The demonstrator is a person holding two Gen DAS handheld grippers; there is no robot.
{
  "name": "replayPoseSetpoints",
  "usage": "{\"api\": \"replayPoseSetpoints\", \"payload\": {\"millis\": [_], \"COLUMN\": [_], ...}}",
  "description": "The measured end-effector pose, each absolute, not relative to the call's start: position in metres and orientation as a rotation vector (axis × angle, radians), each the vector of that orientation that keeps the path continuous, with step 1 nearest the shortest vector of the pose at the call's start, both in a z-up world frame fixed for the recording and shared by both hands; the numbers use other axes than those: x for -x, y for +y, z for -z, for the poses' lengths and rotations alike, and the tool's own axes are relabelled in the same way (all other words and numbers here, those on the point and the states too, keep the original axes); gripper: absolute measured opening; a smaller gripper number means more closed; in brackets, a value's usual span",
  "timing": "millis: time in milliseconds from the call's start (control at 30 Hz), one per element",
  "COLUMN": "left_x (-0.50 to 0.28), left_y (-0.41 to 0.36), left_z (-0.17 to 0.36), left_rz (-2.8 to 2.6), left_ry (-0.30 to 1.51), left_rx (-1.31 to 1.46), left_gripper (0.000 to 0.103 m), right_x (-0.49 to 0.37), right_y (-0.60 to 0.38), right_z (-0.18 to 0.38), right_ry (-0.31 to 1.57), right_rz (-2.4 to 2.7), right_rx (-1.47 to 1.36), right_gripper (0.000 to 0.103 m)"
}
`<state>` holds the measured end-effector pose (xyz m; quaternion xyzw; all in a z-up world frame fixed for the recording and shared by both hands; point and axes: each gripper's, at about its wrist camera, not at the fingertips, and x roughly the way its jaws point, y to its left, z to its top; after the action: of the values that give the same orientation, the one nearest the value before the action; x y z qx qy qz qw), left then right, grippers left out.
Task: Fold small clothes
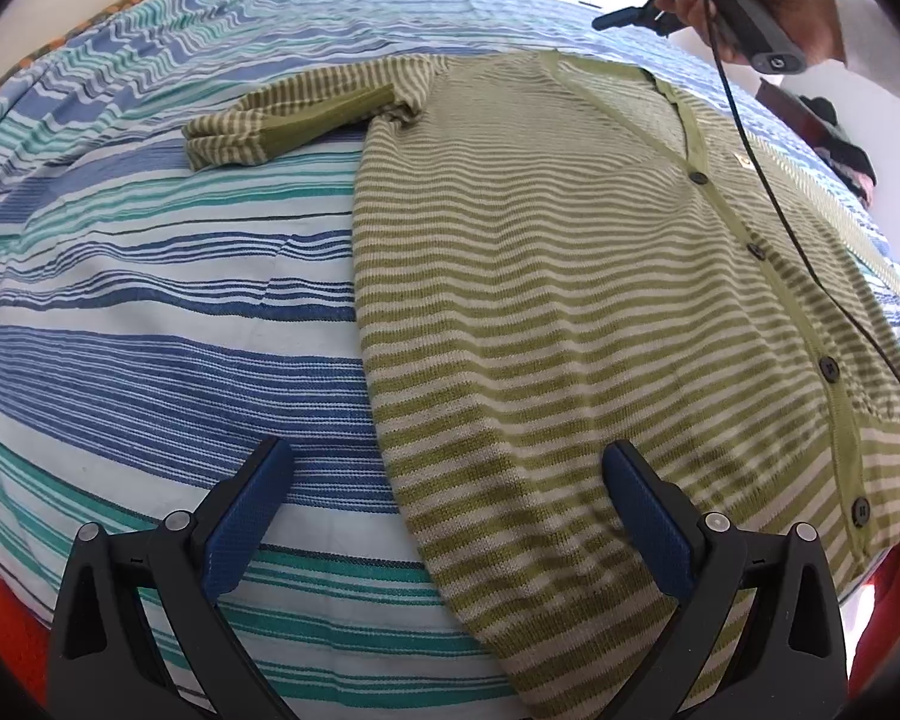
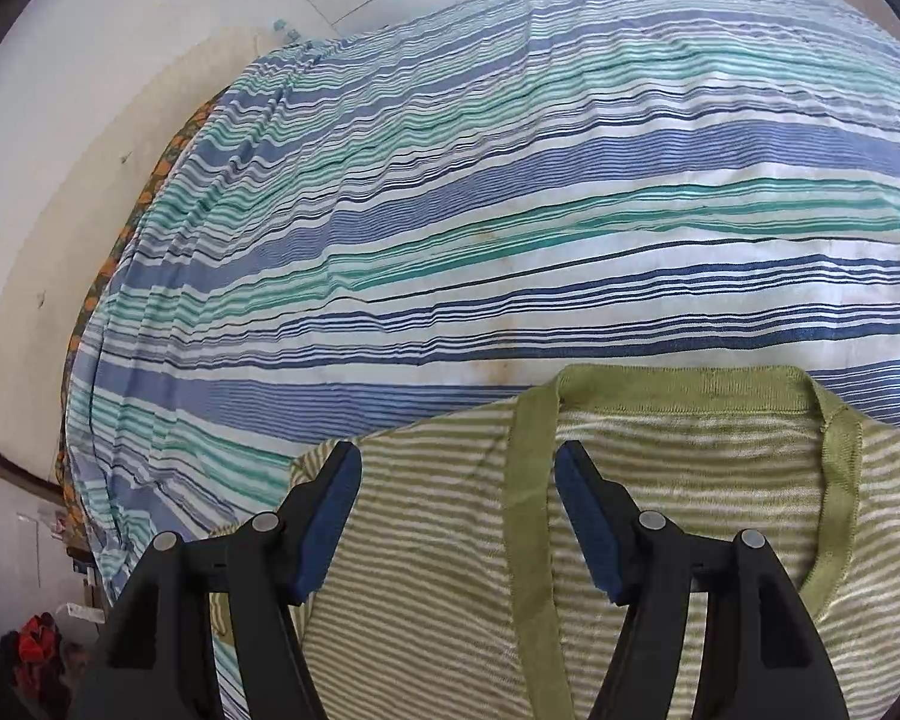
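Note:
A small green-and-cream striped cardigan (image 1: 546,276) with dark buttons lies flat on the bed, front up, one short sleeve (image 1: 288,114) spread to the left. My left gripper (image 1: 444,462) is open and empty, hovering over the cardigan's lower left hem. My right gripper (image 2: 456,462) is open and empty above the neckline (image 2: 684,387), its fingers on either side of the green placket. It also shows in the left wrist view (image 1: 606,0), held by a hand above the collar.
The bed is covered by a blue, teal and white striped sheet (image 1: 150,300). A white wall (image 2: 90,150) runs along the bed's far side. A black cable (image 1: 768,180) hangs across the cardigan. Dark clothing (image 1: 834,138) lies at the right edge.

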<state>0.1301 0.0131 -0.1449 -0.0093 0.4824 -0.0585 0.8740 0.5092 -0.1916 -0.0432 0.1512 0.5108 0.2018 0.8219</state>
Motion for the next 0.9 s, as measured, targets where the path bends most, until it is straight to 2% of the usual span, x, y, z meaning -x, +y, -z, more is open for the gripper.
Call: {"api": "replayPoseSetpoints", "payload": {"millis": [133, 267, 533, 667, 900], "left_x": [-0.128, -0.124, -0.125, -0.124, -0.120], "left_y": [0.013, 0.011, 0.016, 0.016, 0.029], "left_z": [0.147, 0.149, 0.151, 0.151, 0.132], "left_rz": [0.120, 0.121, 0.131, 0.130, 0.134], "left_ry": [1.006, 0.996, 1.001, 0.994, 0.989], "left_rx": [0.004, -0.003, 0.028, 0.026, 0.074], "left_gripper": [0.102, 0.103, 0.103, 0.103, 0.102], "right_x": [-0.415, -0.311, -0.125, -0.079, -0.068], "right_y": [-0.206, -0.249, -0.350, -0.373, -0.320], "right_z": [0.007, -0.003, 0.026, 0.049, 0.049], "right_ry": [1.007, 0.941, 0.887, 0.929, 0.905], "right_rz": [-0.531, -0.457, 0.056, 0.198, 0.048], "right_rx": [-0.078, 0.096, -0.053, -0.171, -0.077], "right_gripper": [0.072, 0.072, 0.081, 0.081, 0.081]}}
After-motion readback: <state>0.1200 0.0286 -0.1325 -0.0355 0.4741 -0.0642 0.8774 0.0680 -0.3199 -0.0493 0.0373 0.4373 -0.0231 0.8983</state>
